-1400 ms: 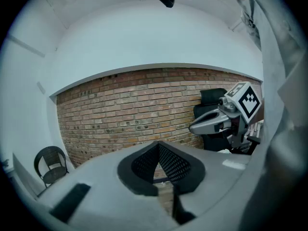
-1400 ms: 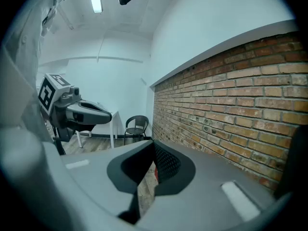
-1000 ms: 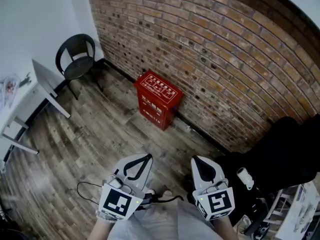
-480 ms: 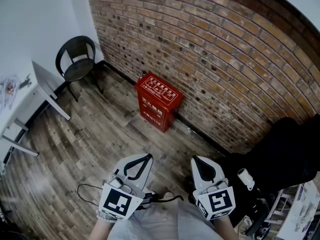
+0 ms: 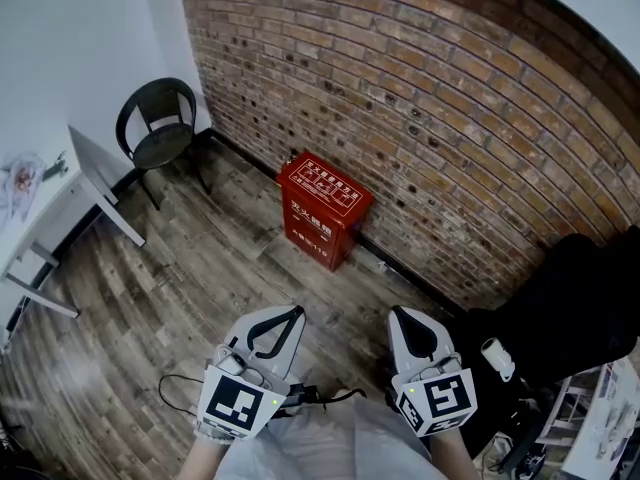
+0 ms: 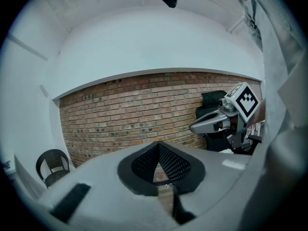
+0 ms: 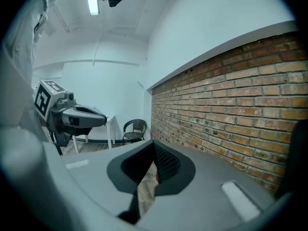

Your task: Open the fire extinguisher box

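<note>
Wooden planks make up the floor [image 5: 190, 268]. A white table [image 5: 70, 183] stands at the far left, and a black chair [image 5: 158, 128] is tucked into the corner beyond it. Right of the chair, the red fire extinguisher box [image 5: 322, 208] stands on the floor against the foot of the brick wall [image 5: 450, 108]. Its lid is down and its printed front faces the room, so it can be reached from where the person stands. At the far right edge sits a dark bulky shape [image 5: 575, 303], perhaps a seat or a bag; the view is too poor to tell.

Near the bottom, the left claw [image 5: 285, 318] is held low and close to the body with its jaws together on nothing. That looks like a carrying pose, since the box is well apart from it. The right claw [image 5: 405, 316] hangs just beside it, jaws likewise pressed together and empty, and both tips point toward the box. A sliver of red past the right jaws is probably that box. The task appears not yet begun: the person must get nearer before either claw can work the lid.
</note>
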Action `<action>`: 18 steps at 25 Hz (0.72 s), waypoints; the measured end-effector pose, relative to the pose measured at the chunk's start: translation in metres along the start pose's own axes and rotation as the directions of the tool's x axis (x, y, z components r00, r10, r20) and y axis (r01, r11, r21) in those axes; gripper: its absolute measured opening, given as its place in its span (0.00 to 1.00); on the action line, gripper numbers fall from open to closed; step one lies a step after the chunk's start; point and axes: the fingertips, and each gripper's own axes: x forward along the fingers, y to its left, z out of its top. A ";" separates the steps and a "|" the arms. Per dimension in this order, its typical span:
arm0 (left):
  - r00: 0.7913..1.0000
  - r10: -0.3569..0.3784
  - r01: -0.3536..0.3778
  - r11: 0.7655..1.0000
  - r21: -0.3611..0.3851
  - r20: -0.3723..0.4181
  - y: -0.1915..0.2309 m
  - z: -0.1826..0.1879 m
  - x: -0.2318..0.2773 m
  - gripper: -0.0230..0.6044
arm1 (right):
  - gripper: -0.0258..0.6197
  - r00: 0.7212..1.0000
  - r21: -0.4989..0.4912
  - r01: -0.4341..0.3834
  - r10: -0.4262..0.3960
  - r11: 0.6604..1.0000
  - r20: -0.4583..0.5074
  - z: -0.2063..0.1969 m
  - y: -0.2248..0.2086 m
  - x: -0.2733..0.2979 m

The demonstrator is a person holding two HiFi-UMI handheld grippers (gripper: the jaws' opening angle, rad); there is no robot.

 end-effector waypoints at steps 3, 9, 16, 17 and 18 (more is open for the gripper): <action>1.000 -0.006 0.006 1.000 -0.002 0.012 0.003 0.000 -0.008 0.04 | 0.05 1.000 -0.014 0.010 -0.010 1.000 0.001 0.001 0.009 -0.002; 1.000 0.005 -0.003 0.999 -0.036 0.031 0.009 0.000 -0.016 0.04 | 0.05 1.000 -0.029 0.009 -0.009 1.000 -0.001 -0.002 0.022 -0.008; 0.997 0.042 -0.034 0.992 -0.119 0.064 0.027 0.002 -0.014 0.04 | 0.05 1.000 -0.050 -0.004 0.004 0.999 -0.008 -0.003 0.021 0.004; 0.997 0.049 -0.041 0.992 -0.122 0.063 0.031 0.002 -0.013 0.04 | 0.05 1.000 -0.051 -0.009 0.008 0.999 -0.007 -0.003 0.020 0.007; 0.997 0.053 -0.045 0.992 -0.119 0.061 0.034 0.001 -0.011 0.04 | 0.05 1.000 -0.050 -0.012 0.011 0.999 -0.007 -0.002 0.019 0.011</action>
